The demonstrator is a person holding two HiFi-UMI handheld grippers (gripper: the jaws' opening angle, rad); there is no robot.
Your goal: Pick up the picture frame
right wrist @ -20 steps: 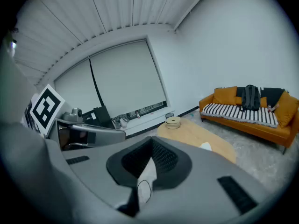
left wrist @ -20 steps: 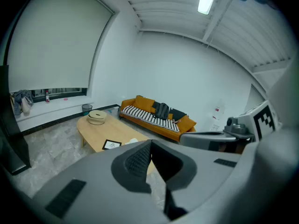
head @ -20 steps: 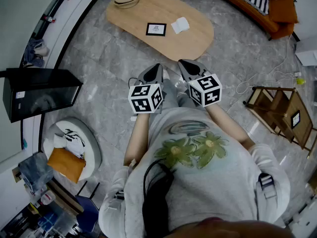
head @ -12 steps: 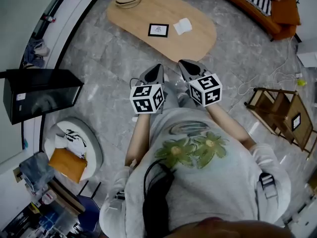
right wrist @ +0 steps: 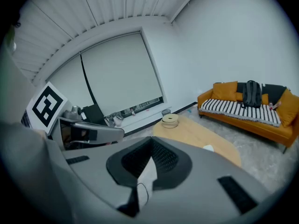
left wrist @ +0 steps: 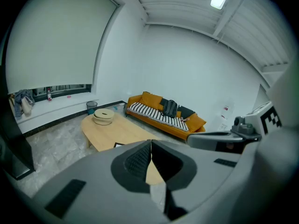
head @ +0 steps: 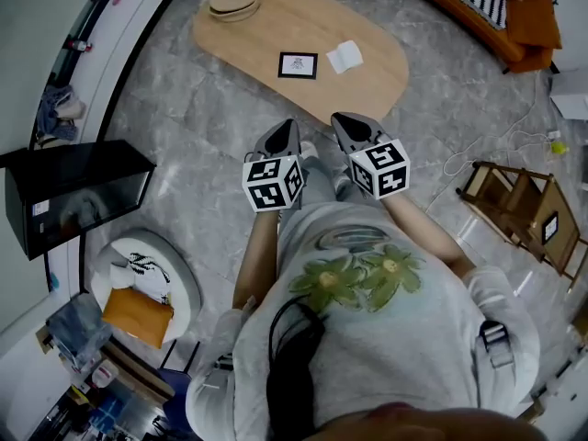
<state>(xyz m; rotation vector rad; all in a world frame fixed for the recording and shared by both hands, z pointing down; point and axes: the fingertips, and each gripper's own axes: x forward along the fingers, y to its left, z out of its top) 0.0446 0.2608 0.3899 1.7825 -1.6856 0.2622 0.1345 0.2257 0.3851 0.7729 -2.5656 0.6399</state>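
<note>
jaws closed and empty on left gripper and right gripper; picture frame slightly nearer than before, grippers side by side, angled down.

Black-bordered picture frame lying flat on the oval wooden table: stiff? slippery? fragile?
The black-bordered picture frame looks thin and rigid, so probably light with no flop. Lying flat on the oval wooden table, it likely slides when pushed and offers little edge to grip. Possibly glazed and fragile; can't tell from here.
</note>
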